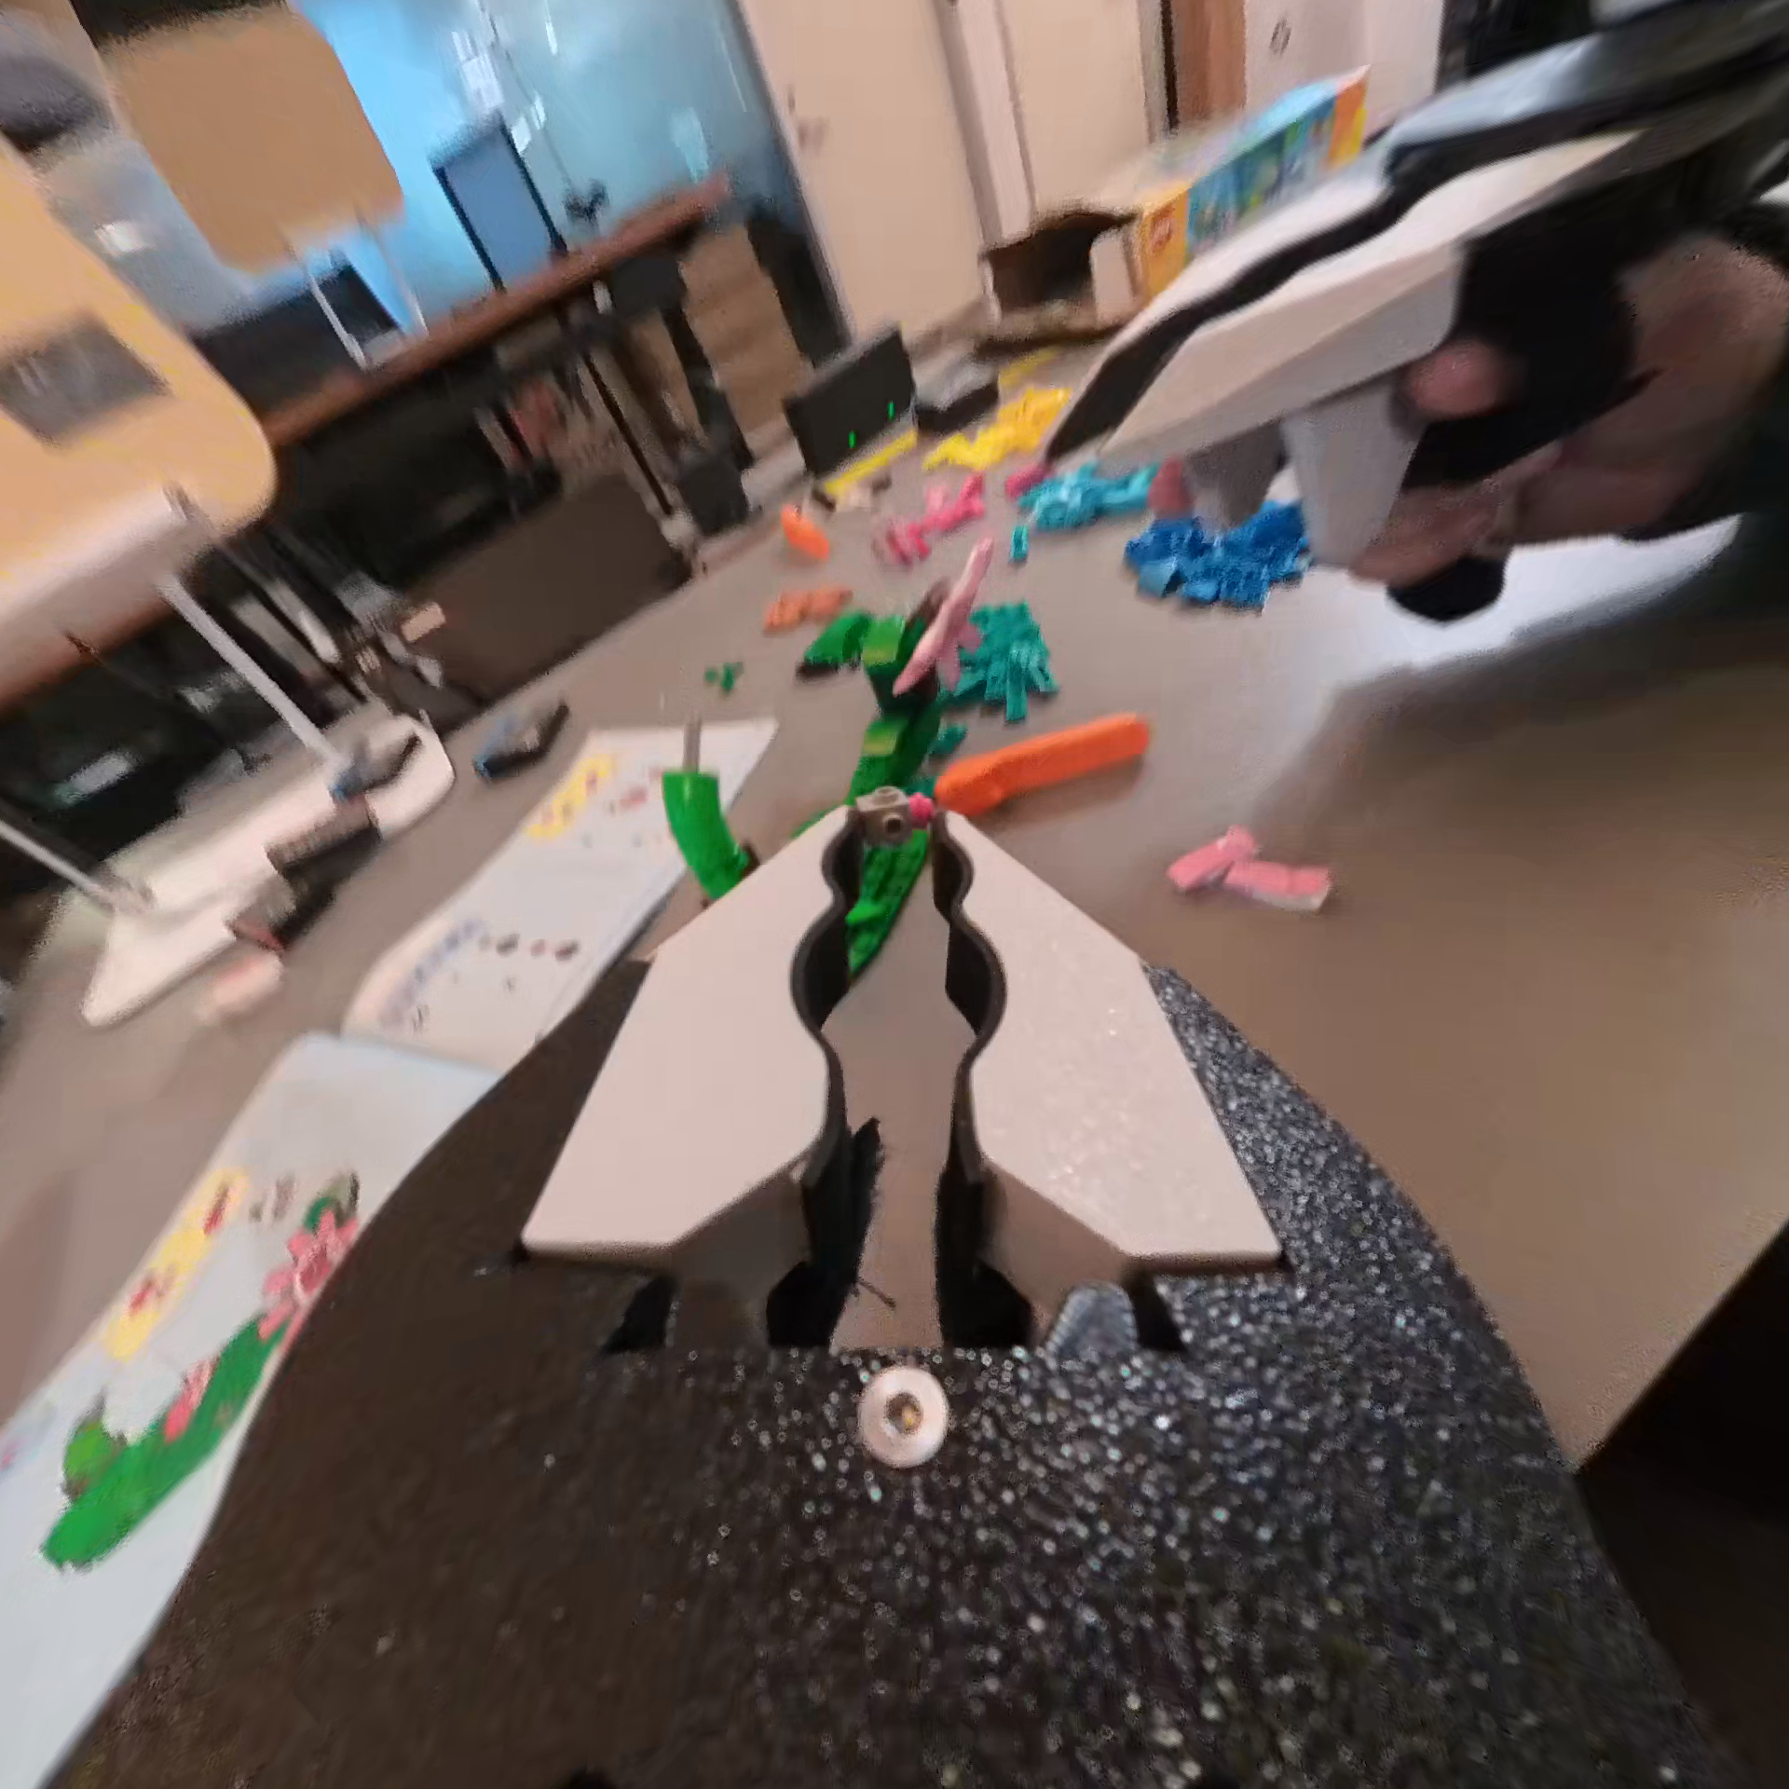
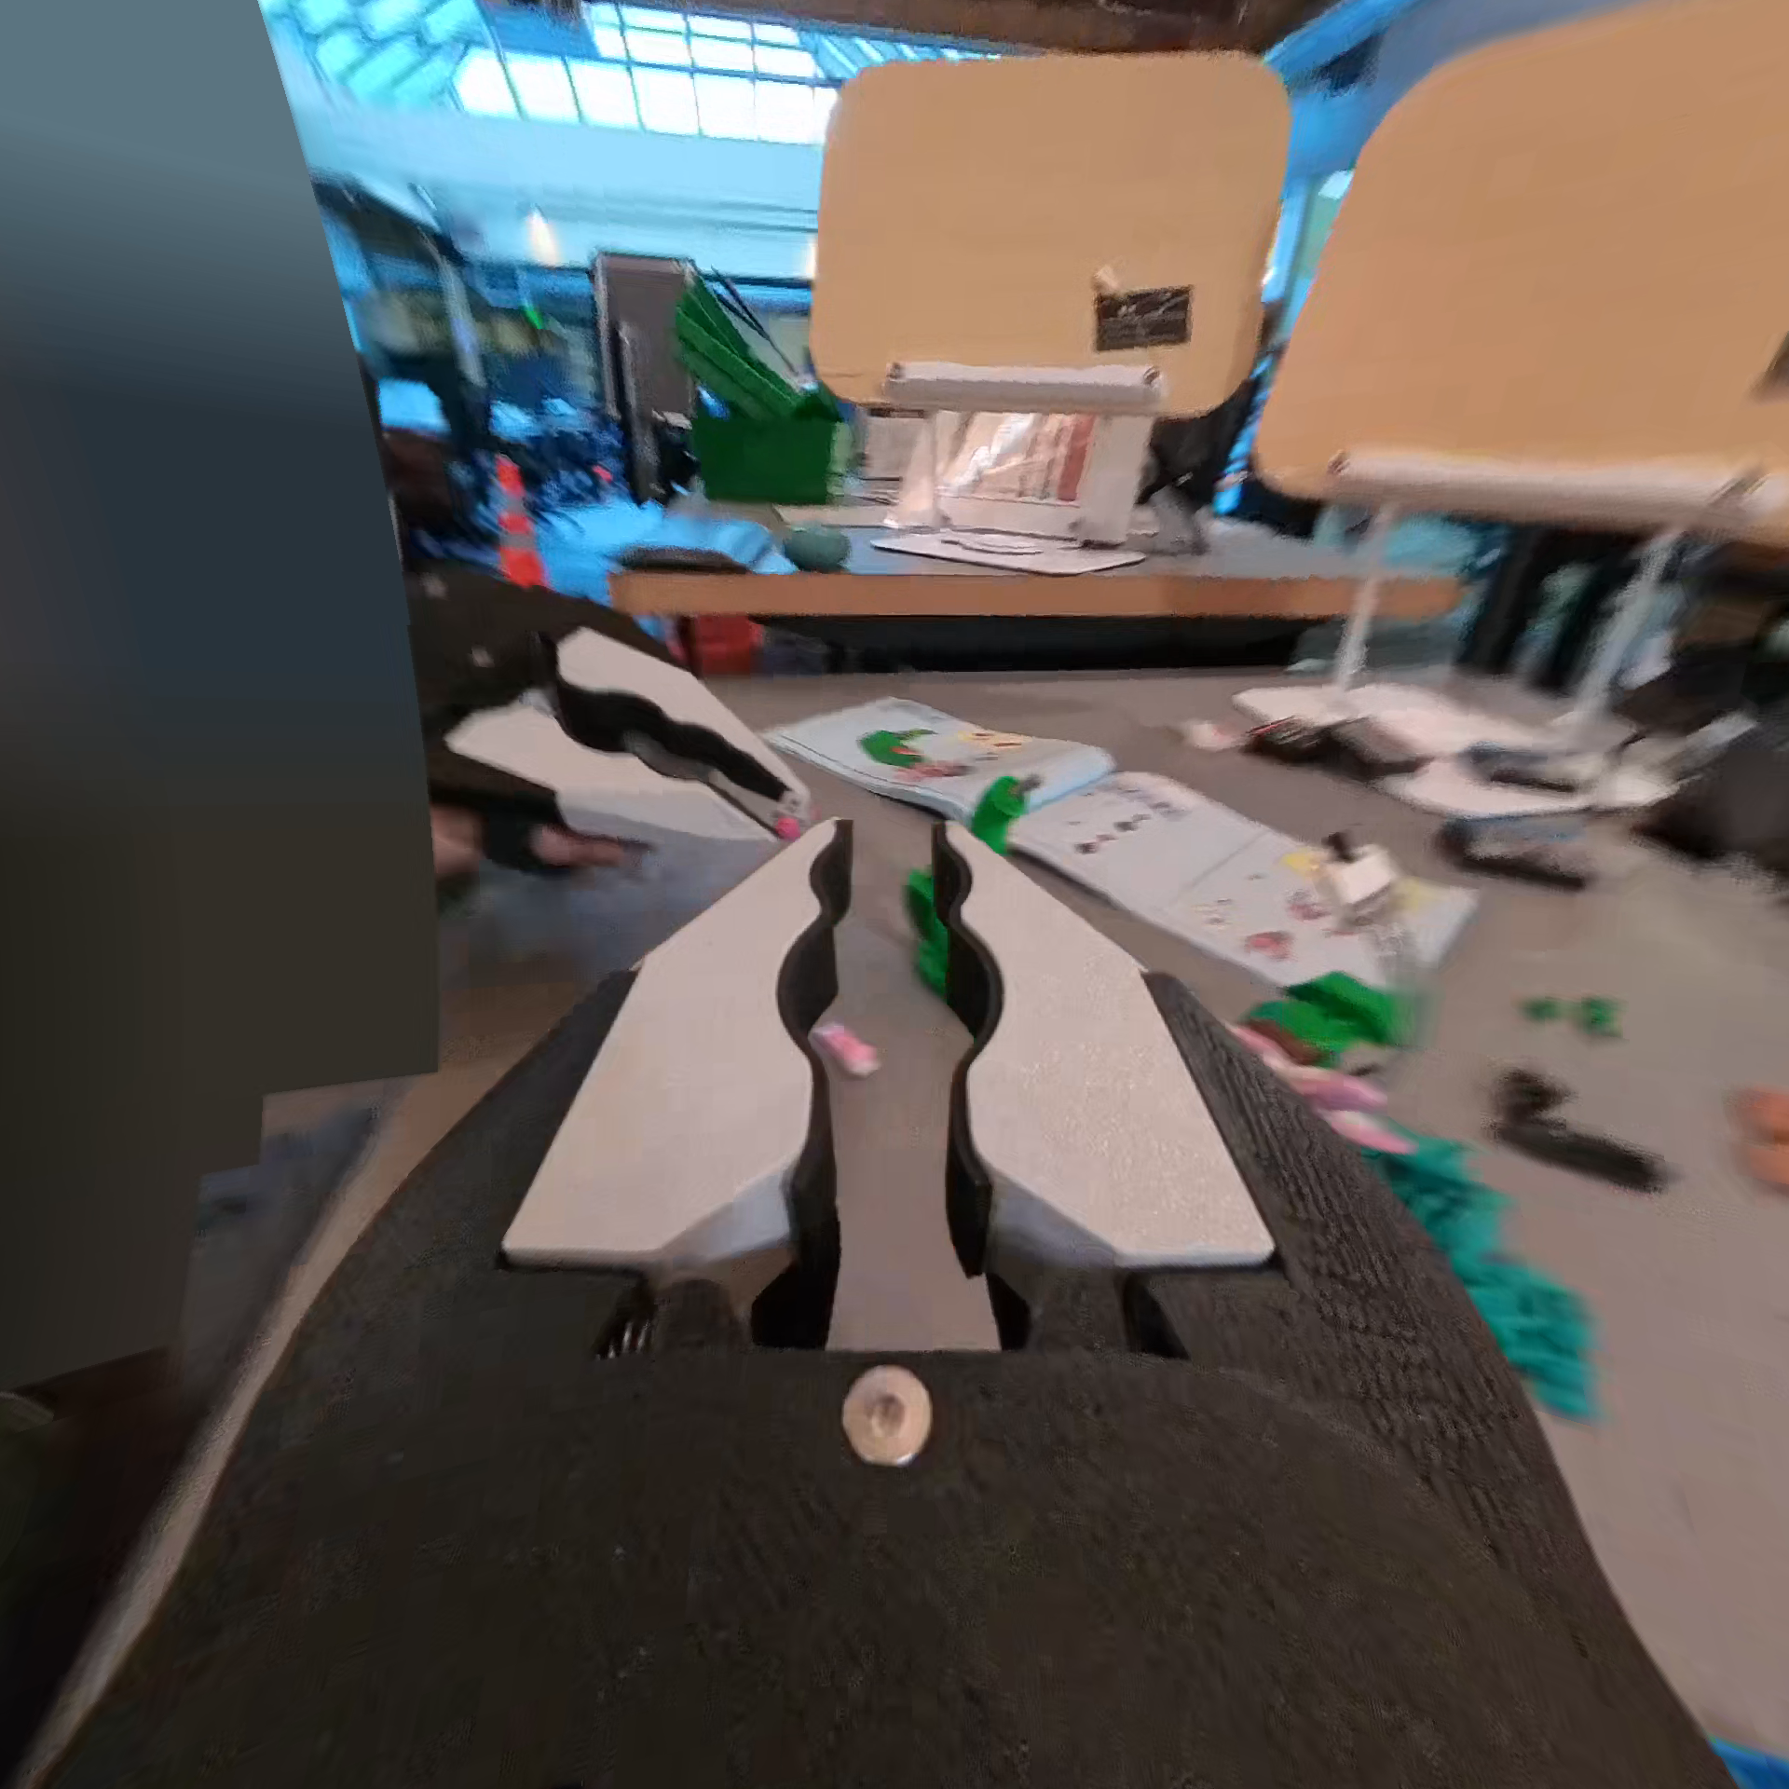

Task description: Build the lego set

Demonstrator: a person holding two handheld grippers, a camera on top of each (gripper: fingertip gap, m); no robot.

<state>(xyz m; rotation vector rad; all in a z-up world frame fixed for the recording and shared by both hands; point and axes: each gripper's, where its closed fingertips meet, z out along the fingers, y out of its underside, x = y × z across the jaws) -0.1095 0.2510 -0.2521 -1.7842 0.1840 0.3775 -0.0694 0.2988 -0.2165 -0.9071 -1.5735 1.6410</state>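
Observation:
My left gripper (image 1: pixel 891 821) is shut on a small grey brick (image 1: pixel 879 811) with a pink bit (image 1: pixel 920 806) on its side, held above the table. Just beyond it stands a green stem build (image 1: pixel 895 745) with a pink flower (image 1: pixel 944 620). A separate curved green piece (image 1: pixel 699 823) stands to its left. My right gripper (image 2: pixel 891 831) has its jaws a little apart with nothing between them. It hovers over the table, up and to the right in the left wrist view (image 1: pixel 1075 436). A loose pink piece (image 2: pixel 847 1050) lies under it. The left gripper (image 2: pixel 786 818) shows to its left.
An open instruction booklet (image 1: pixel 581 871) lies left of the build. An orange brick separator (image 1: pixel 1046 760) and pink bricks (image 1: pixel 1249 871) lie to the right. Sorted piles sit farther back: teal (image 1: pixel 1007 658), blue (image 1: pixel 1220 557), yellow (image 1: pixel 997 436). The set's box (image 1: pixel 1258 184) stands behind. Chairs (image 2: pixel 1046 232) line the table's far edge.

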